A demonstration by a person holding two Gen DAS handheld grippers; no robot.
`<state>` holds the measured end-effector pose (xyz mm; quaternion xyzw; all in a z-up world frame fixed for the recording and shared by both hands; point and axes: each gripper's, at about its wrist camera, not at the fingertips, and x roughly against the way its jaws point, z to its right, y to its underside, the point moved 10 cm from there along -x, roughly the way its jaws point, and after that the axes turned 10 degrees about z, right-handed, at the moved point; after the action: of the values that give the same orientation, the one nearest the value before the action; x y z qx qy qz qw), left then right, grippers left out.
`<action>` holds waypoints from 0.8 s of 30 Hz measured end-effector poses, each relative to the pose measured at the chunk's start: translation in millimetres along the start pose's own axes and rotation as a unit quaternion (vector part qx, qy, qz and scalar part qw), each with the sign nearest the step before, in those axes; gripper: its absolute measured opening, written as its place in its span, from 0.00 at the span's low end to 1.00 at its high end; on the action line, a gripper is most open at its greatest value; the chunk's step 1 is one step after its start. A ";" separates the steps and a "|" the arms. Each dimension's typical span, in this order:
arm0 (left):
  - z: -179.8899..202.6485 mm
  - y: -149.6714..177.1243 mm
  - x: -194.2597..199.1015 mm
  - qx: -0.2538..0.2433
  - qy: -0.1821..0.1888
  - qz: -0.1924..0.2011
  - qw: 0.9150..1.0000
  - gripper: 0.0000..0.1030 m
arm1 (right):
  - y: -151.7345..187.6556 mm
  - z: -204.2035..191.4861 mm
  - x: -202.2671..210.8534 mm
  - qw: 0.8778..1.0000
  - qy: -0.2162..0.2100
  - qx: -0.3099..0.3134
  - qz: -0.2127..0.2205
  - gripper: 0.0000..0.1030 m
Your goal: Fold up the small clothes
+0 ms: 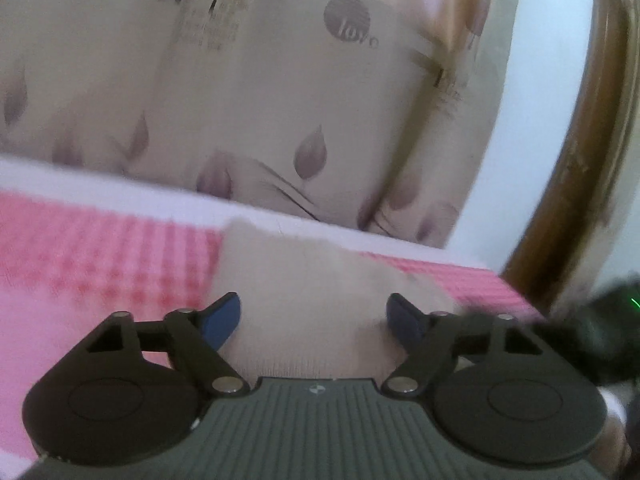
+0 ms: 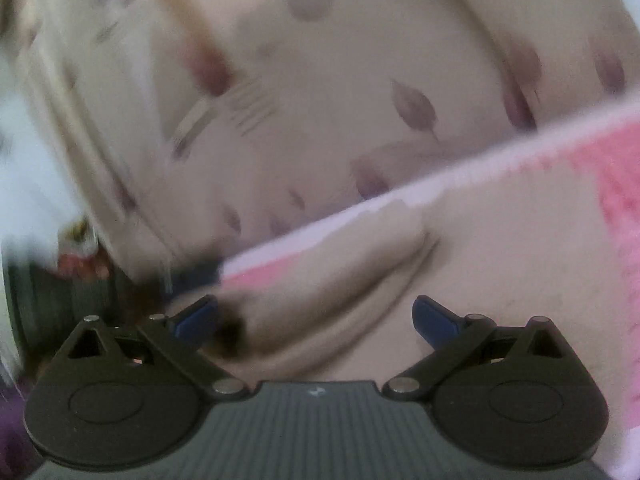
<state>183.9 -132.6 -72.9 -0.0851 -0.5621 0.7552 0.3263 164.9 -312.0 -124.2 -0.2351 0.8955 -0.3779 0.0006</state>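
Observation:
A small beige knit garment [image 1: 304, 292] lies on a pink checked cloth [image 1: 92, 264]. My left gripper [image 1: 314, 320] is open just above it, with the blue fingertips [image 1: 222, 320] spread apart over the beige fabric. In the right wrist view the same beige garment [image 2: 460, 248] shows a long fold crease. My right gripper [image 2: 316, 318] is open over it, jaws wide apart and empty. Both views are blurred by motion.
The pink cloth has a white edge [image 1: 120, 188] and rests on a cream bedsheet [image 1: 280, 92] printed with purple leaves. A brown wooden frame [image 1: 576, 152] and white wall stand at the right. Dark clutter [image 2: 80, 276] sits at the left of the right wrist view.

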 end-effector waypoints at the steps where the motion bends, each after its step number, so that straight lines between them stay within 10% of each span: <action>1: -0.7 6.6 2.6 0.010 0.008 0.009 1.000 0.74 | -2.5 4.9 -7.5 1.000 0.007 -0.021 -0.003 1.00; 10: 42.2 42.7 1.8 -0.079 0.078 -0.008 0.994 0.80 | -8.7 11.1 -60.4 0.996 0.035 -0.068 -0.049 1.00; 12: 39.7 42.5 -0.1 -0.070 0.079 -0.008 0.994 0.80 | -5.5 4.2 -71.6 0.996 0.039 -0.047 -0.061 0.86; 14: 36.0 41.5 1.0 -0.057 0.081 -0.005 0.995 0.81 | 2.5 1.7 -81.7 0.995 0.072 -0.005 -0.076 0.51; 24: -28.5 3.3 24.5 0.110 0.015 0.085 0.990 1.00 | -29.7 -8.2 -67.0 0.990 0.098 0.097 -0.005 0.21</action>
<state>177.8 -96.2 -80.1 -0.1078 -0.4610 0.8362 0.2769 235.5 -296.2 -110.1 -0.2002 0.8489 -0.4846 -0.0664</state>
